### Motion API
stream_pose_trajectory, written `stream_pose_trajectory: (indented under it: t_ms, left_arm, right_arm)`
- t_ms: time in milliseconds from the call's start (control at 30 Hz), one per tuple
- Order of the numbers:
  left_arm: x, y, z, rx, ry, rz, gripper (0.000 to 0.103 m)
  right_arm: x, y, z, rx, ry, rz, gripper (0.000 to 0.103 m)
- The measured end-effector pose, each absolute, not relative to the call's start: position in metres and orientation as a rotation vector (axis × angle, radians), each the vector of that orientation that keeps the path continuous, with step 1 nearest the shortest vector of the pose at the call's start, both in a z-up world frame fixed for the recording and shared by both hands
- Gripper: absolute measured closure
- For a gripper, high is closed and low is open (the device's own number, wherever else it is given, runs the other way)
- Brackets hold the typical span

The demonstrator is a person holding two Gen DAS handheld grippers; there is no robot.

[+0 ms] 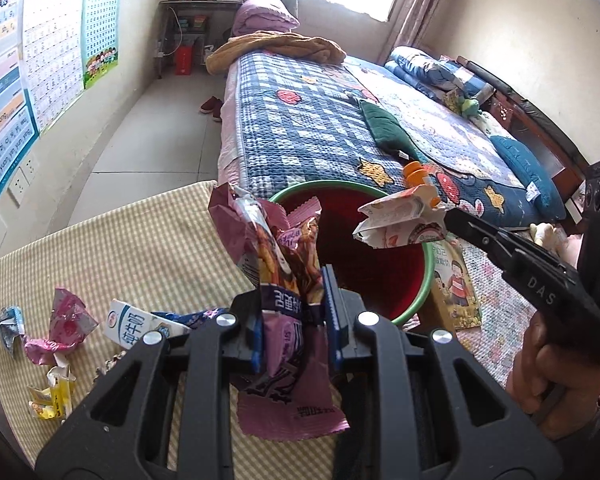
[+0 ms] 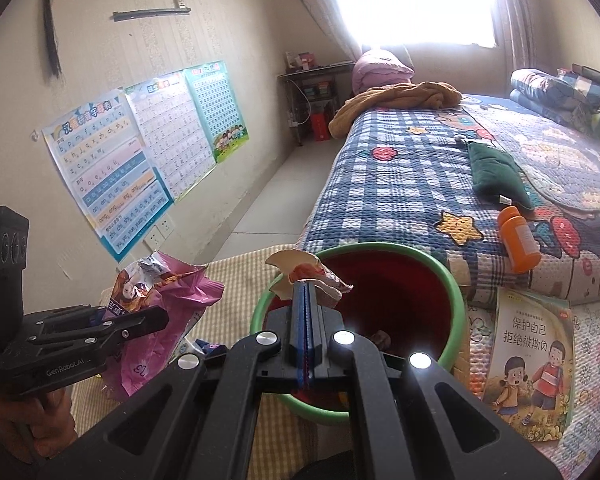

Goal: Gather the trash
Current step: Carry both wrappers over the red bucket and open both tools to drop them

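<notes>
Between your left gripper's [image 1: 294,320] fingers you are holding a purple snack wrapper [image 1: 284,280]; the blue pads are pressing on it from both sides, and its crumpled top is standing over the near rim of the red bin [image 1: 426,280] with the green edge. To the right, your right gripper [image 1: 448,216] is carrying a crushed white carton [image 1: 396,220] above the bin's opening. On the checked surface [image 1: 120,240] at the left, more trash is lying: a milk carton [image 1: 136,326], a pink wrapper [image 1: 62,326], a small blue wrapper [image 1: 9,326] and a yellow one [image 1: 52,398].

From the right wrist, your right gripper's [image 2: 305,288] fingers are closed together on the white carton [image 2: 300,270], which is hanging over the bin's [image 2: 458,312] near-left rim. Your left gripper [image 2: 156,318] is at the left, pinching the purple wrapper [image 2: 168,300] beside the bin. An orange bottle [image 2: 518,238] is lying on the bed [image 2: 380,184], and a picture book [image 2: 532,360] is lying right of the bin.
</notes>
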State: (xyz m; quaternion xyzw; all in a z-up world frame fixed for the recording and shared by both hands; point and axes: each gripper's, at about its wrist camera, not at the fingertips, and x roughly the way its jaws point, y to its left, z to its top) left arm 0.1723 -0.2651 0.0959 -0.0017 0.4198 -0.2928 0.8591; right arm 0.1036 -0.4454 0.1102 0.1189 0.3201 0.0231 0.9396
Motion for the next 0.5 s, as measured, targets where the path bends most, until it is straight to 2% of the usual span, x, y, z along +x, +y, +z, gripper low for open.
stream_pose_trajectory:
  t_ms: [500]
  left_arm:
    - [0.205,-0.34,0.084,0.045,0.914,-0.698,0.078]
  right_arm:
    - [0.11,-0.503,0.089,0.323,0.673,-0.026,0.102]
